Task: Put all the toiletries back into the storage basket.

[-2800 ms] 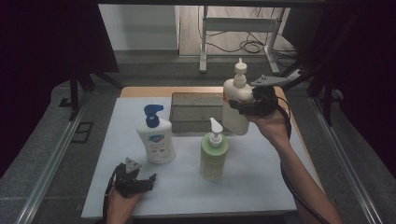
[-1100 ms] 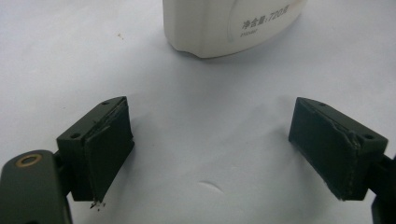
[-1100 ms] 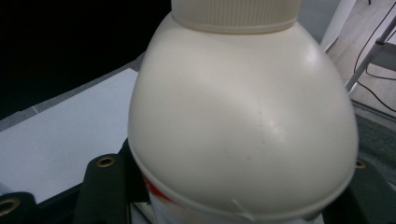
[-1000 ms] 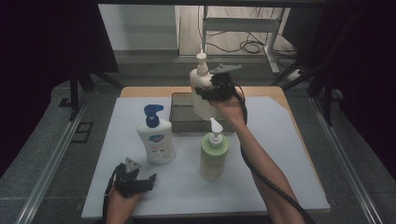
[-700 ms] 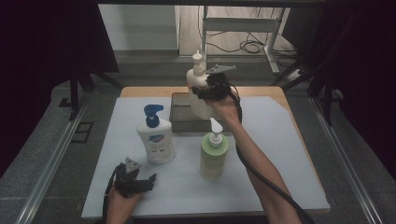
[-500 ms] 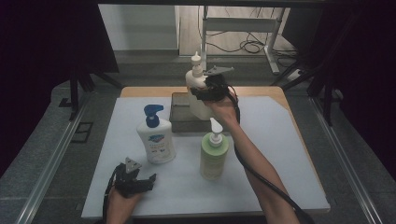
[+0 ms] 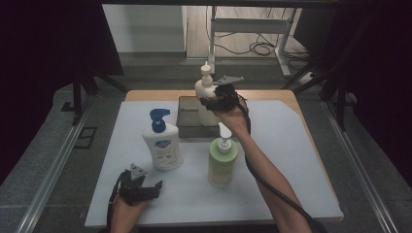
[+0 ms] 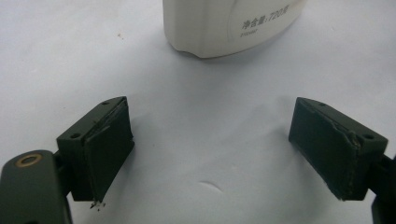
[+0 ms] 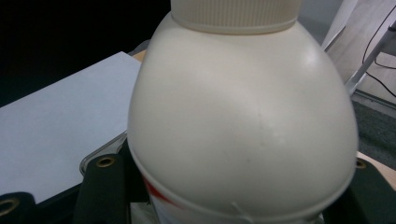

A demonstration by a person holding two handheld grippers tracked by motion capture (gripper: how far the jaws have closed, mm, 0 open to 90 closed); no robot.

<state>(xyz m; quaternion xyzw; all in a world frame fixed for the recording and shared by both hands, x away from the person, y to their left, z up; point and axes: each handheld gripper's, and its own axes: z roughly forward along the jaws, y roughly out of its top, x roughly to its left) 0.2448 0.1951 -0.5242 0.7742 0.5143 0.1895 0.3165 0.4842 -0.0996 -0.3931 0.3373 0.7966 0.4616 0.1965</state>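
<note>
The cream bottle (image 7: 206, 97), clamped in the right gripper (image 7: 217, 98), hangs over a tray (image 7: 187, 116); left gripper (image 8: 210, 154) gapes empty.

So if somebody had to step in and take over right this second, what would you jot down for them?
Right gripper: shut on the cream pump bottle, held upright over the dark tray at the far side of the white mat.
Left gripper: open, holding nothing, resting on the mat near the front edge, just in front of the white bottle with the blue pump.
Green pump bottle: standing on the mat, mid-table.
Done: cream bottle picked up and brought over the tray.
Left: probably set it down in the tray and let go; the other two bottles likely follow.
</note>
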